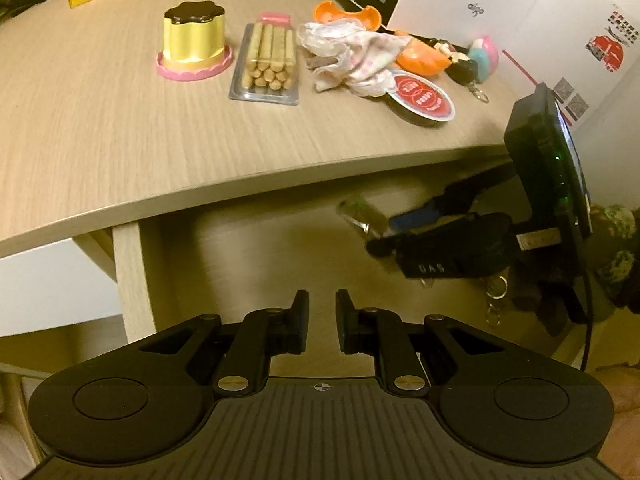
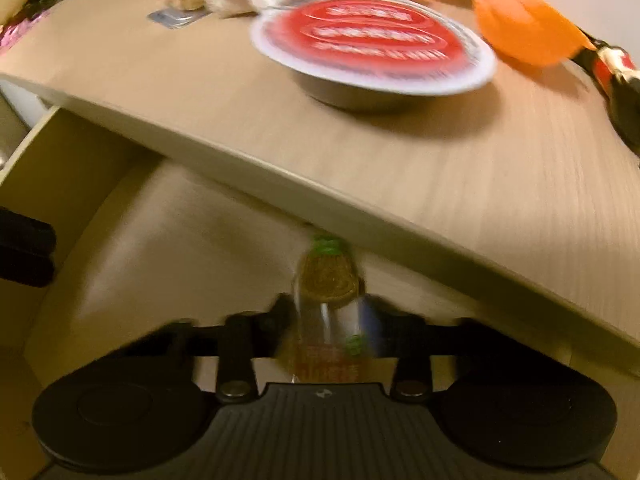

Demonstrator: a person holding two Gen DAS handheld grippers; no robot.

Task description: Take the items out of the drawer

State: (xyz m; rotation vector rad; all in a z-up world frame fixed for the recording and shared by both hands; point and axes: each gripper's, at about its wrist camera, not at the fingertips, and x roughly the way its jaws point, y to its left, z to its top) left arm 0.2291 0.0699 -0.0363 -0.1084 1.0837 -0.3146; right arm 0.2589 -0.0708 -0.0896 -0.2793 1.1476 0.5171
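We log the left tool (image 1: 322, 320) hovering over the open drawer (image 1: 248, 264), fingers parted with a narrow bare gap between them, nothing gripped. Ahead of it the drawer floor is bare up to the counter (image 1: 120, 128) front edge, which overhangs the rear of the drawer. The drawer's left wall (image 1: 130, 280) stands near the left finger.

The right tool (image 2: 326, 320) is clenched on a clear snack packet (image 2: 328, 280), green at its far end and brown inside; motion blur hides the finer detail. In the right wrist view the packet sits just below the counter edge (image 2: 320, 192), tip close under the lip, over the drawer floor (image 2: 180, 248). In the left wrist view the same packet (image 1: 360, 216) shows blurred to the right, beneath the overhang, with the right tool (image 1: 440, 240) behind it.

On the counter, well back from the edge: a gold cup with a dark lid (image 1: 195, 42), a tray of biscuit sticks (image 1: 267, 64), a crumpled wrapper (image 1: 352, 60), an orange shell (image 1: 424, 58). A red-lidded tub (image 1: 422, 98) sits nearest the front edge; in the right wrist view it (image 2: 372, 44) lies directly above and beyond the packet. Bare counter surface lies left of the tub along the edge.
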